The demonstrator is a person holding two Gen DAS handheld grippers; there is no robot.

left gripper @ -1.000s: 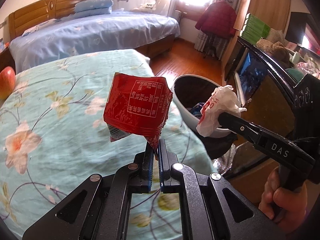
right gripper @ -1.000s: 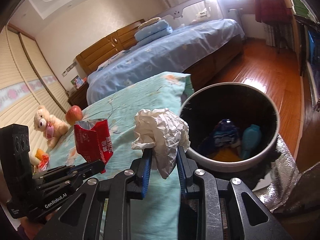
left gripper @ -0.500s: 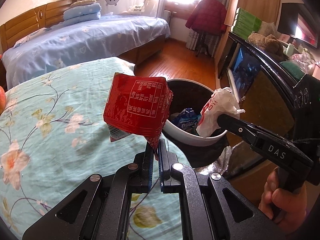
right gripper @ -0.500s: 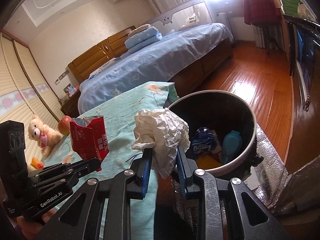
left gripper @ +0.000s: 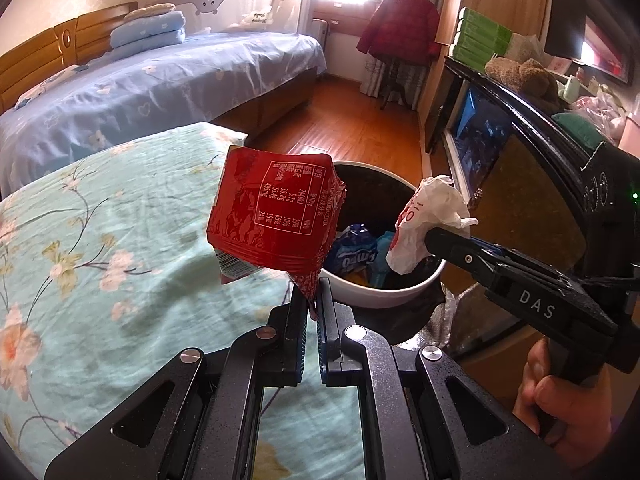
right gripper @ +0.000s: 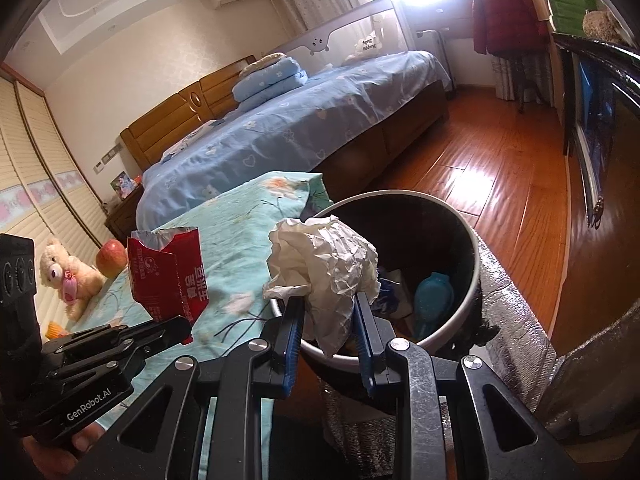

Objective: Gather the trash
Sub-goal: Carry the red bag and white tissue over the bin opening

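Note:
My left gripper [left gripper: 312, 300] is shut on the lower corner of a torn red snack wrapper [left gripper: 276, 216], which stands up over the edge of the floral bed, left of the bin. A white-rimmed round trash bin [left gripper: 404, 294] with a dark inside holds blue wrappers. My right gripper [right gripper: 326, 312] is shut on a crumpled white paper ball [right gripper: 324, 268] held over the bin's near rim [right gripper: 476, 276]. In the right wrist view the left gripper [right gripper: 186, 326] with the red wrapper [right gripper: 170, 276] shows at the left. In the left wrist view the right gripper [left gripper: 430, 240] holds the paper [left gripper: 428, 228] over the bin.
A teal floral bedcover [left gripper: 100, 240] lies under the left gripper, with an apple [right gripper: 111, 263] and a teddy bear [right gripper: 64, 276] at its far end. A blue bed [right gripper: 304, 120], wooden floor [right gripper: 500, 184] and a dark cabinet [left gripper: 520, 152] surround the bin. Silver foil [right gripper: 508, 320] lies beside the bin.
Both grippers have moved toward the bin with their loads. The bin looks nearer and more of its contents show. Neither grip has changed.

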